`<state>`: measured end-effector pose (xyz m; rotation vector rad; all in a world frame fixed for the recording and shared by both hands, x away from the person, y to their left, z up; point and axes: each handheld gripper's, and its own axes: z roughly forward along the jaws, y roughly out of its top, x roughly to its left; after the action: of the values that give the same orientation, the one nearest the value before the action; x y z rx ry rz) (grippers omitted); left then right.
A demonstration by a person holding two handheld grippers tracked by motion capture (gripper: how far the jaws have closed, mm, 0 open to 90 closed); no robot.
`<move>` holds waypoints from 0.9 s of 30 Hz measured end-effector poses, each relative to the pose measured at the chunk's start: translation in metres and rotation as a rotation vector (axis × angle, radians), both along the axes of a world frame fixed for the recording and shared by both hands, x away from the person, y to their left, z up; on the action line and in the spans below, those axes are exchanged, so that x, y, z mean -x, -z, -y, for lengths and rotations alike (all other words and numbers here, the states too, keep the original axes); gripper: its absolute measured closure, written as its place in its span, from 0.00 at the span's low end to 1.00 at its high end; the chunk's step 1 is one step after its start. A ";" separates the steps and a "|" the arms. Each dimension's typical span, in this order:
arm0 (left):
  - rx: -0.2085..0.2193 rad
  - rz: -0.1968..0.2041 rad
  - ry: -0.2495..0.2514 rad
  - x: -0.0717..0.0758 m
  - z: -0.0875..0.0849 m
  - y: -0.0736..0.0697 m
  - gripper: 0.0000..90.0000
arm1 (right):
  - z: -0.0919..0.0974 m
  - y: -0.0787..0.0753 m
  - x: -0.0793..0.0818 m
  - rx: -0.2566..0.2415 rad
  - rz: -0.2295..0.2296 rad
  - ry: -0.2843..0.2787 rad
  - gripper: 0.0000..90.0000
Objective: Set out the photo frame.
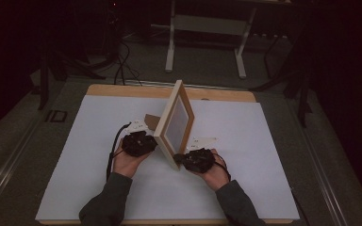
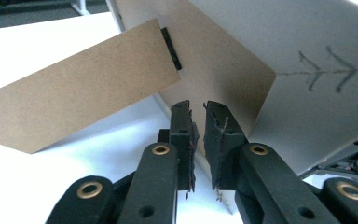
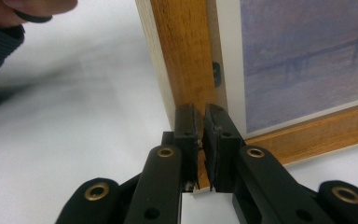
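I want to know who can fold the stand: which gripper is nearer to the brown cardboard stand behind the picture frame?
Left. The left gripper is behind the picture frame, beside the cardboard stand; the right gripper is at the frame's front corner.

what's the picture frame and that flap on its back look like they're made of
The picture frame looks like wood with an orange-brown stained face: grain streaks show, and its outer edge is paler. The flap, probably the easel stand, looks like plain brown fibreboard or stiff card: matte, even, no grain. The backing board behind it looks the same.
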<state>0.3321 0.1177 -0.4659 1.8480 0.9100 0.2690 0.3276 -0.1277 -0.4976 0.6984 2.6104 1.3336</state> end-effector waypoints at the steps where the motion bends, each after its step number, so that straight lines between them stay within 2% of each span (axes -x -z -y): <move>1: -0.003 0.000 -0.003 0.001 -0.001 0.000 0.89 | 0.001 0.000 0.000 0.000 0.001 0.000 0.93; 3: -0.003 0.000 -0.003 0.001 -0.001 0.000 0.88 | 0.001 0.000 0.000 0.002 0.000 0.002 0.93; 5: -0.027 0.004 -0.011 0.003 -0.005 -0.002 0.87 | 0.004 -0.001 -0.001 0.004 0.000 0.007 0.91; 12: -0.032 -0.002 -0.009 0.007 -0.010 -0.005 0.80 | 0.011 -0.003 -0.003 -0.001 0.009 0.030 0.89; 21: -0.047 -0.027 0.015 0.013 -0.013 -0.005 0.64 | 0.018 -0.005 -0.005 -0.003 0.012 0.053 0.85; 27: -0.062 -0.039 0.030 0.015 -0.014 -0.002 0.58 | 0.023 -0.007 -0.005 -0.010 0.015 0.068 0.83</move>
<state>0.3168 0.1316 -0.4638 1.9284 0.9085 0.2458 0.3330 -0.1503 -0.4909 0.7677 2.5458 1.3282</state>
